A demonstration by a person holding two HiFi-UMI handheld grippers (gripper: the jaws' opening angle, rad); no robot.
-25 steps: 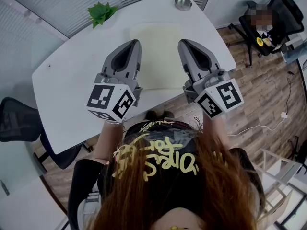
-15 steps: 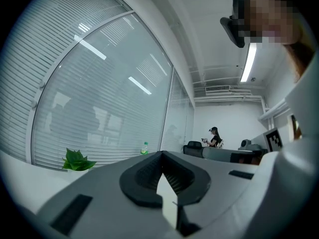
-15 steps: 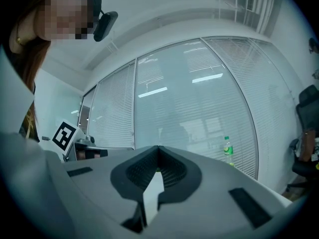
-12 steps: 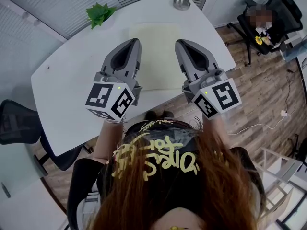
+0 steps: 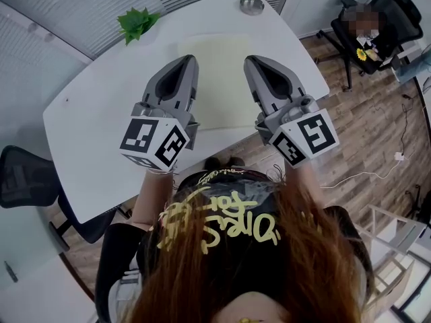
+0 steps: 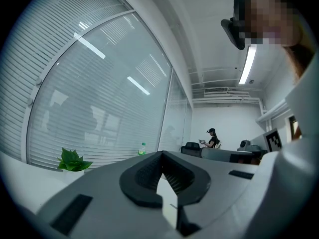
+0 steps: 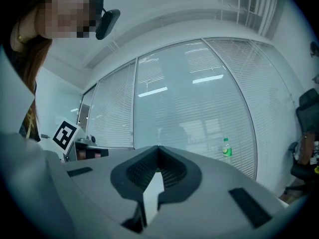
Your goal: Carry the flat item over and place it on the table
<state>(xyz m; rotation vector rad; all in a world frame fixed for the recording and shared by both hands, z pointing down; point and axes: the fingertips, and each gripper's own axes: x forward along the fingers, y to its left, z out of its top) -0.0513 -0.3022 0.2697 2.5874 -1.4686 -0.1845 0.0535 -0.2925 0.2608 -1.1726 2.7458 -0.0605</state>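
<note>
**Both grippers shut and empty over the laid-down sheet**

The left gripper (image 5: 187, 59) had its jaws pressed fully together with nothing pinched between them. The right gripper (image 5: 251, 60) was the same, tips meeting and empty. Both were held side by side above the white table (image 5: 94, 113), touching nothing. The flat item (image 5: 219, 73), a pale sheet, lay on the table below and between the two grippers, reaching beyond their tips. A green plant (image 5: 137, 22) stood ahead and left of the left gripper. Compared with a second before, both jaws had stayed shut, the right gripper had edged slightly toward the left one, and the sheet had not moved on the table.
</note>
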